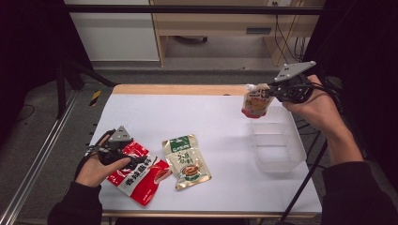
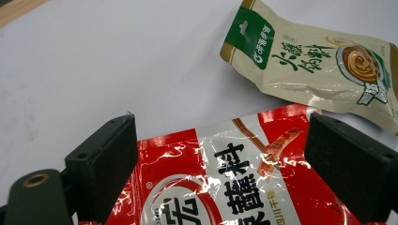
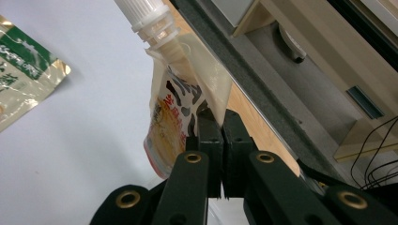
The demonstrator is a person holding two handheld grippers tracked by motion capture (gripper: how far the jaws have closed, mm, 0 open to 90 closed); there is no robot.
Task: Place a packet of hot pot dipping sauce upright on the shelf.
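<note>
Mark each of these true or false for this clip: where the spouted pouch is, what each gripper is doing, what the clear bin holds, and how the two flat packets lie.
1. The right gripper is shut on the spouted pouch. True.
2. The spouted pouch lies flat on the table. False: it hangs in the air, held off the surface near the clear bin.
3. The clear bin already holds a packet. False: nothing shows inside it.
4. The left gripper has its fingers apart over the red packet. True.
5. The green and cream packet lies on the table beside the red packet. True.
6. The spouted pouch has a red cap. False: its cap is white.
</note>
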